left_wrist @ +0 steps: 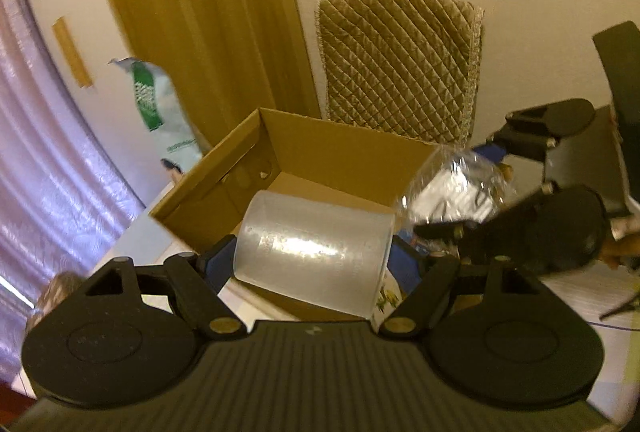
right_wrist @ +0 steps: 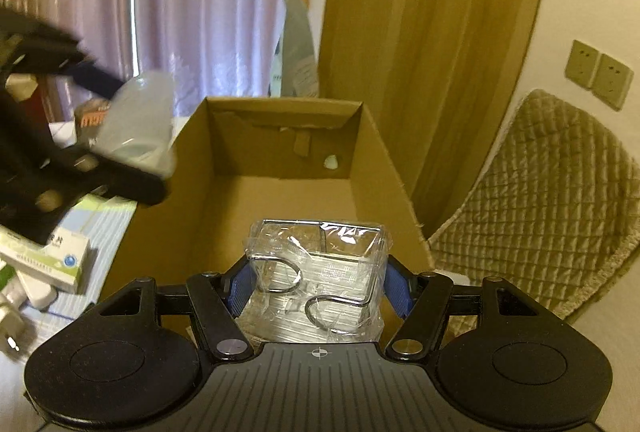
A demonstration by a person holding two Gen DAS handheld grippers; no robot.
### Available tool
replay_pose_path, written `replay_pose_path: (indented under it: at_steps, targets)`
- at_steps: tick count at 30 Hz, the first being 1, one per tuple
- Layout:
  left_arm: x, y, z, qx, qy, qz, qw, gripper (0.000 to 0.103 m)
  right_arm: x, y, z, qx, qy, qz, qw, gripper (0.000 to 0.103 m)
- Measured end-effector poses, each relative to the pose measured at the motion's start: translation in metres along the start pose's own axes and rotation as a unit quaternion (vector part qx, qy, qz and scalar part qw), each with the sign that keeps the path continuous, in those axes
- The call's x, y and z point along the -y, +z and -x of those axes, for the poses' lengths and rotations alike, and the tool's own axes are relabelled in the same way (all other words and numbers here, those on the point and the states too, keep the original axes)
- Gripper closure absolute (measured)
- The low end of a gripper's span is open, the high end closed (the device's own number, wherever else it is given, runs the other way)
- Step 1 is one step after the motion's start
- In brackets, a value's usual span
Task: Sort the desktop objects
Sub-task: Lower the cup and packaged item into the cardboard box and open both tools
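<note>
Gripping, left gripper (left_wrist: pixel 312 264): blue pads are closed on the ends of a frosted translucent plastic cup (left_wrist: pixel 314 250), held on its side.
Gripping, right gripper (right_wrist: pixel 316 284): fingers are clamped on a clear plastic-wrapped holder with wire hooks (right_wrist: pixel 318 272); the blue pads (right_wrist: pixel 242 290) press its two sides.
Cup's place: in the left wrist view it hangs over the near wall of the open cardboard box (left_wrist: pixel 340 152), which runs off toward 12 o'clock. In the right wrist view the cup sits at 10 o'clock, beside the box's left wall and not yet over the floor.
Holder's place: at the near edge of the box in the right wrist view, box floor ahead at 12 o'clock; whether it has crossed the rim cannot be told.
Box contents: the floor that shows is bare cardboard; the near part is hidden behind the held things.
Left on the desk: a white and green medicine carton (right_wrist: pixel 60 252) and an orange printed box (right_wrist: pixel 90 120) at 9 to 10 o'clock of the right wrist view, with small white items below them.
Surroundings: a quilted chair back (left_wrist: pixel 400 68) at 1 o'clock, a wooden panel and lilac curtains behind.
Progress, as a judgement: mid-task, two items carried at the box and neither released, and several desk items seemingly yet to be sorted.
</note>
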State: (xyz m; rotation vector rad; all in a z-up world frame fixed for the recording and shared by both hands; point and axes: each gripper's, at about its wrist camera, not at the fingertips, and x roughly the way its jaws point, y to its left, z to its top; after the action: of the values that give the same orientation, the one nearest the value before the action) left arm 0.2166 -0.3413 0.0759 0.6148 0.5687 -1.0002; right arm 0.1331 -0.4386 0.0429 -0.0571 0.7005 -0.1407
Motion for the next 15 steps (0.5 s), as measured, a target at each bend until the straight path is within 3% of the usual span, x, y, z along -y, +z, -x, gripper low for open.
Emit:
replay_pose_path:
  at_steps: [15]
  targets:
    - [-0.016,0.009,-0.088,-0.047,-0.024,-0.022,0.9984,0.027,0.013,-0.006,-0.038,-0.045,0.010,-0.007,0.999,0.038]
